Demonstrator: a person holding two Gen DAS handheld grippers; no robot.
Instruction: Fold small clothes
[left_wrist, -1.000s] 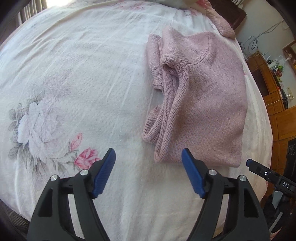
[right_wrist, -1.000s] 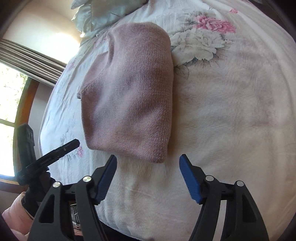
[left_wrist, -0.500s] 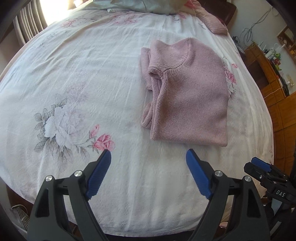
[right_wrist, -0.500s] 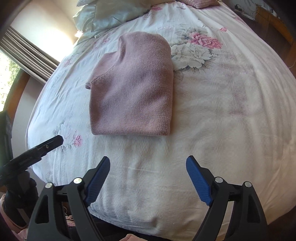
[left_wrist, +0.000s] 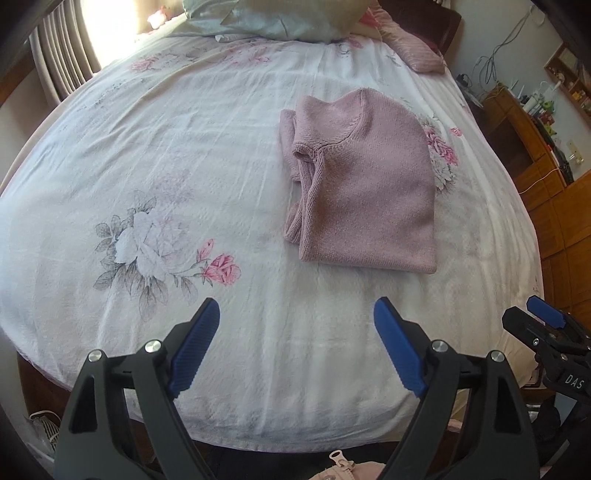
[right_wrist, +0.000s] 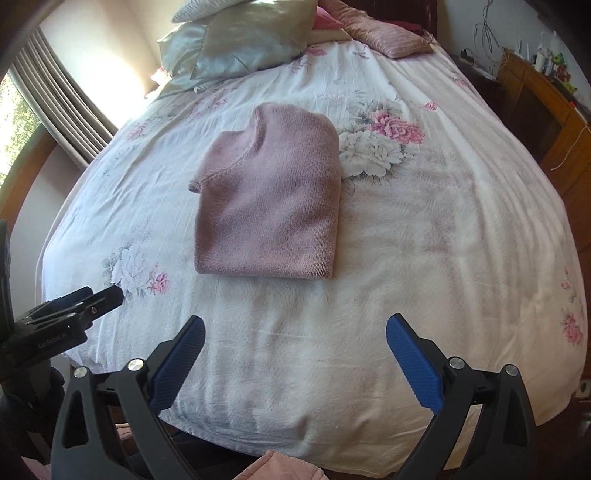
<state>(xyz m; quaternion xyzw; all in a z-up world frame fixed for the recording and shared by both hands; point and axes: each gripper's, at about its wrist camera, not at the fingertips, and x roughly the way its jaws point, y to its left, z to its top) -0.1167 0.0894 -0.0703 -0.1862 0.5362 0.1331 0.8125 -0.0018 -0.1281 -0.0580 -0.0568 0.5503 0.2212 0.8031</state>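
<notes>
A pink knitted sweater (left_wrist: 369, 184) lies folded into a compact rectangle on the flowered white bedsheet (left_wrist: 166, 155), its neckline toward the pillows. The right wrist view shows the same sweater (right_wrist: 269, 199) from the other side. My left gripper (left_wrist: 295, 321) hangs open over the sheet near the bed's front edge, well short of the sweater, with nothing between its blue pads. My right gripper (right_wrist: 295, 334) is likewise open and empty, back from the sweater's hem. Each gripper shows at the edge of the other's view.
Pale green pillows (right_wrist: 240, 40) and a pink striped pillow (right_wrist: 384, 37) lie at the bed's head. A wooden cabinet (left_wrist: 546, 177) with cables stands to the right, curtains (right_wrist: 62, 107) and a window to the left. A pink zippered garment (left_wrist: 343, 469) shows below the bed's front edge.
Both grippers have drawn back from the sweater toward the foot of the bed and risen, so more of the bed and the pillows shows. The sweater has stayed folded in place.
</notes>
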